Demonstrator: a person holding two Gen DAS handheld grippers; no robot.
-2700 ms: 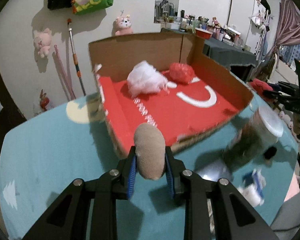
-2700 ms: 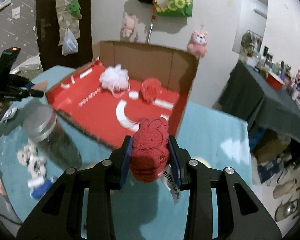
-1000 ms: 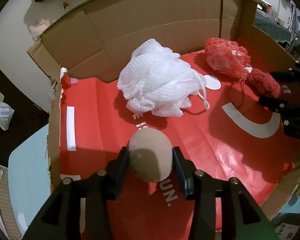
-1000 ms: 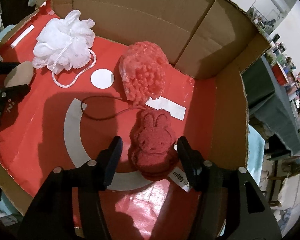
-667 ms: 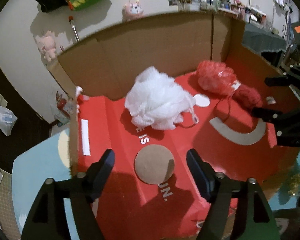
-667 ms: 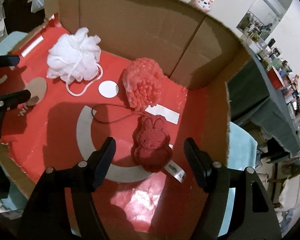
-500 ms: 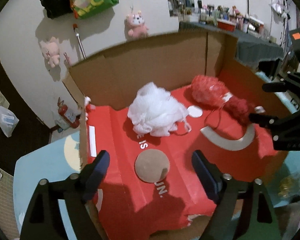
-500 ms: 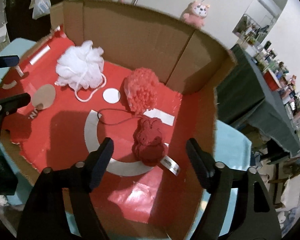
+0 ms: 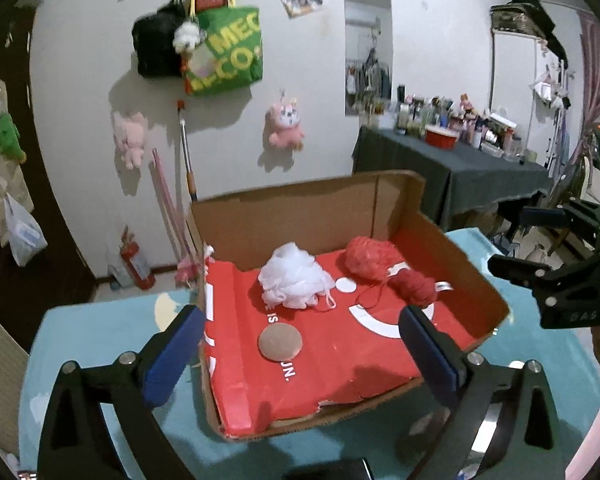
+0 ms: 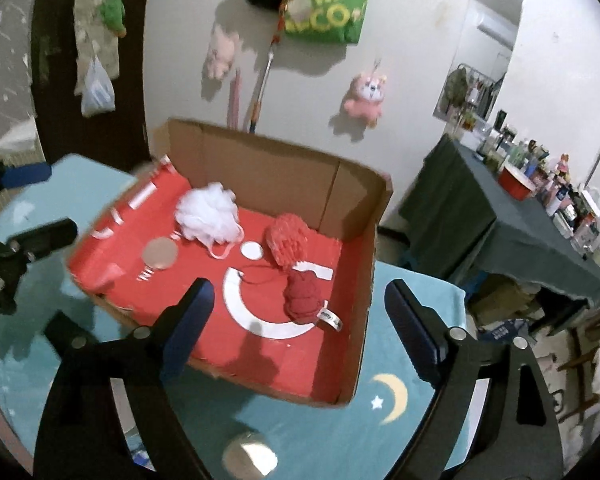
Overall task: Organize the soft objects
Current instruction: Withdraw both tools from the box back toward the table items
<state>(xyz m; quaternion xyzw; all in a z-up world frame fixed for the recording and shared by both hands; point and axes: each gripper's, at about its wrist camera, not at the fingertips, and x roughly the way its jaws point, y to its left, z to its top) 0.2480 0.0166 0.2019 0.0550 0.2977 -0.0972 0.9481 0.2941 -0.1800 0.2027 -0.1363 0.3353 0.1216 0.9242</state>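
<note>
Four soft things lie in the cardboard box (image 9: 452, 248) on its red floor. The round tan puff (image 9: 280, 343) lies flat near the front, close to the left side of the box, right by some white letters. Behind it sits the fluffy white bath sponge (image 9: 294, 281) with its white loop of cord. To the right of the sponge is the orange-red mesh ball (image 9: 369, 256), near the back wall of the box. In front of that ball is the dark red plush bunny (image 9: 416, 286), with a white tag sticking out of it and a thin dark cord lying beside it. A white dot and a big white curved stripe are printed on the red floor between these things. The box stands on a blue table cover (image 10: 340, 432) with a yellow moon and a star on it. The left gripper (image 9: 300, 350) is spread wide with nothing in it, and it hangs in front of the box, above the table. The right gripper (image 10: 296, 322) is spread wide too, with nothing between its blue pads, and it also hangs in front of the box. A shiny round lid (image 10: 250, 458) shows low down, near the front edge of the table. On the wall behind hang a green bag (image 9: 224, 56) and a pink plush toy (image 9: 285, 122).
</note>
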